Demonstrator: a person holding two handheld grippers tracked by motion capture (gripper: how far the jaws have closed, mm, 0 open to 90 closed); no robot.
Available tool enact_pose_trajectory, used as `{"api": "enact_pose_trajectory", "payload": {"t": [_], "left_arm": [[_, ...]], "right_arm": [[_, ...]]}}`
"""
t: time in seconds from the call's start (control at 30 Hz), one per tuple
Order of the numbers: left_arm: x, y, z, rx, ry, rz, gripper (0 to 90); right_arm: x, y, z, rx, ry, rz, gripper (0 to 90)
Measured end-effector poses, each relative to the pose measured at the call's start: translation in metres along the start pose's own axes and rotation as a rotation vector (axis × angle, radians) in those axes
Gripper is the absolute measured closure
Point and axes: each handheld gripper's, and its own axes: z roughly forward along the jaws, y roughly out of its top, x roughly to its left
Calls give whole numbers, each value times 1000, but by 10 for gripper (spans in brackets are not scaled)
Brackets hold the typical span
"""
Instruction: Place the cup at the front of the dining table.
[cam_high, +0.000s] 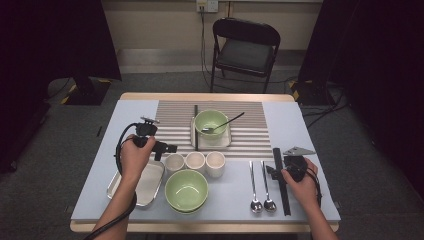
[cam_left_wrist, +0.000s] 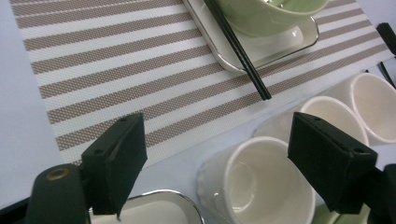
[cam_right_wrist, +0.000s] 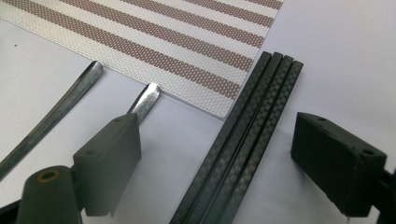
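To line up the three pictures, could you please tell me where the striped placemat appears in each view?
High view: the striped placemat lies mid-table, beyond the three white cups.
Left gripper view: it covers the upper left, above the open jaws.
Right gripper view: its corner lies across the top, left of the black chopsticks.
Shared landmark: the brown-and-white stripes.

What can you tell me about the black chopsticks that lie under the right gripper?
The black chopsticks are a bundle of four square-sided sticks with a woven, carbon-like pattern, lying flat and side by side on the pale table. Their far ends reach the edge of the striped placemat. The right gripper hangs over them, open, one jaw on each side; neither appears to touch them.
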Motion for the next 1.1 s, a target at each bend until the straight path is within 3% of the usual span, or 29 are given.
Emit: {"api": "enact_pose_trajectory", "payload": {"t": [0.43,0.67,0.83,1.1], "left_arm": [[-2,-4,1,18,-8,38,182],[0,-9,2,24,-43,48,175],[2,-12,4,26,-30,34,176],[3,-17,10,52,-15,46,206]], "right_arm": [[0,0,0,1,1,0,152],[0,0,0,1,1,0,152],[0,0,0,0,1,-1,152],[0,0,0,1,1,0,152]]}}
